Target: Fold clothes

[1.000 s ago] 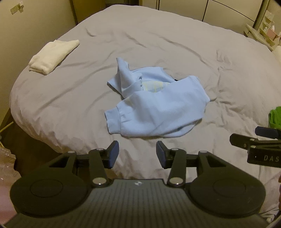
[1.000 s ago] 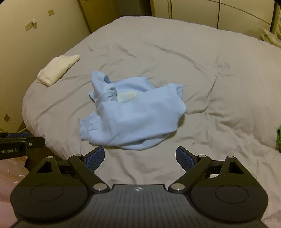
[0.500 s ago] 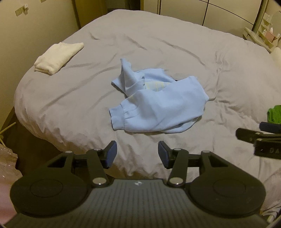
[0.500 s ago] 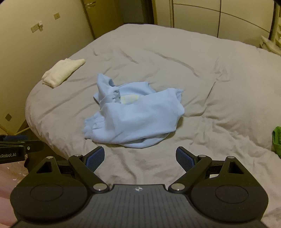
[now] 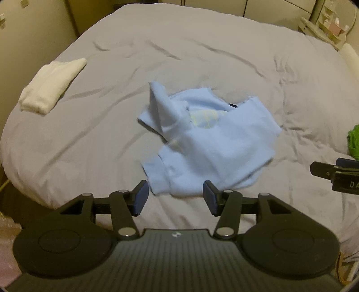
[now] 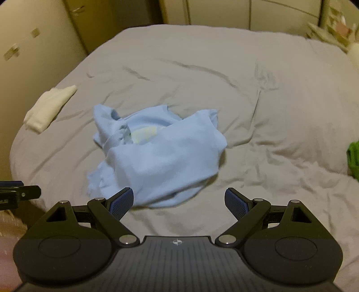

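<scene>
A light blue sweatshirt [image 5: 213, 143] lies crumpled on the grey bed [image 5: 202, 56], a pale yellow print showing in its folds; it also shows in the right wrist view [image 6: 161, 155]. My left gripper [image 5: 175, 197] is open and empty, just short of the sweatshirt's near cuff. My right gripper [image 6: 179, 203] is open wide and empty, just short of the sweatshirt's near hem. The right gripper's tip [image 5: 332, 174] shows at the right edge of the left wrist view, and the left gripper's tip [image 6: 18, 194] at the left edge of the right wrist view.
A folded white cloth [image 5: 49, 86] lies at the bed's far left; it also shows in the right wrist view [image 6: 48, 107]. A green garment [image 5: 353, 143] sits at the right edge. Walls and cupboard doors [image 6: 269, 11] surround the bed. The bed's near edge drops off at lower left.
Both grippers have moved forward toward the sweatshirt, which now sits larger and nearer the fingertips. Both stay open. The sweatshirt has not moved.
</scene>
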The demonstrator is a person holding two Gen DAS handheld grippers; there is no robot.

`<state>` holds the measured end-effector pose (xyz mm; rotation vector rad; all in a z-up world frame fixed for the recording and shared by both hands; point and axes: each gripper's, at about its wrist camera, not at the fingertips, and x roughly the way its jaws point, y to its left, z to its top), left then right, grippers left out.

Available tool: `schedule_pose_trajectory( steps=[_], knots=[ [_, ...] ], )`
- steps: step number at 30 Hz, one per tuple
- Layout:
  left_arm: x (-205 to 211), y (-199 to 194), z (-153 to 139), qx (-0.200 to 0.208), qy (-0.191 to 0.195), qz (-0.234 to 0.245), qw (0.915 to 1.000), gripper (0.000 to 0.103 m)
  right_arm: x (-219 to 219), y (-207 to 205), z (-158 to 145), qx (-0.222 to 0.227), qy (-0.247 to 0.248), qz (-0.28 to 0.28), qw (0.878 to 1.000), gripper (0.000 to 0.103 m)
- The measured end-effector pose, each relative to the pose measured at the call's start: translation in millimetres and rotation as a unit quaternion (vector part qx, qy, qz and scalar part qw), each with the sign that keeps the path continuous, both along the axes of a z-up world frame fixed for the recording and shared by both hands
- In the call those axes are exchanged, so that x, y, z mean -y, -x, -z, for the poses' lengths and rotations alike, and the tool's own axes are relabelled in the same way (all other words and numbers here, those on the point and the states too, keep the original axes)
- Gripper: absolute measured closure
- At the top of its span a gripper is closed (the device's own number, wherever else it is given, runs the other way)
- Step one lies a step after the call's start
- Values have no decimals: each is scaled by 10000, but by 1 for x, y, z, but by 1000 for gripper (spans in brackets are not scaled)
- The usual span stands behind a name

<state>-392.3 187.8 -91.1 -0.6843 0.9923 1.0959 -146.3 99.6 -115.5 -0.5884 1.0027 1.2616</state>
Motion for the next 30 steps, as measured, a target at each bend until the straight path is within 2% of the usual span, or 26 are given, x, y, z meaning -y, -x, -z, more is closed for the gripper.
schedule_pose_trajectory(
  steps=[8,17,21,23,28,30],
  knots=[
    [-84,19,19,-273,347,687,9967,54,-57,29,21,-122,354,644,9972,13],
    [-133,15,60,-319,861,1284,9875,52,-81,56,45,-151,857,1258,9882,13],
    [-149,9,77,-275,954,1307,9864,41,-80,57,59,-203,1025,1481,9834,13],
    [-159,8,84,-207,980,1248,9871,39,-79,55,67,-259,1058,1595,9812,13],
    [-189,4,105,43,1140,851,9898,33,-81,43,93,-556,919,1849,9769,13],
    [-202,0,111,206,1163,688,9906,27,-84,33,106,-713,876,1985,9736,13]
  ],
)
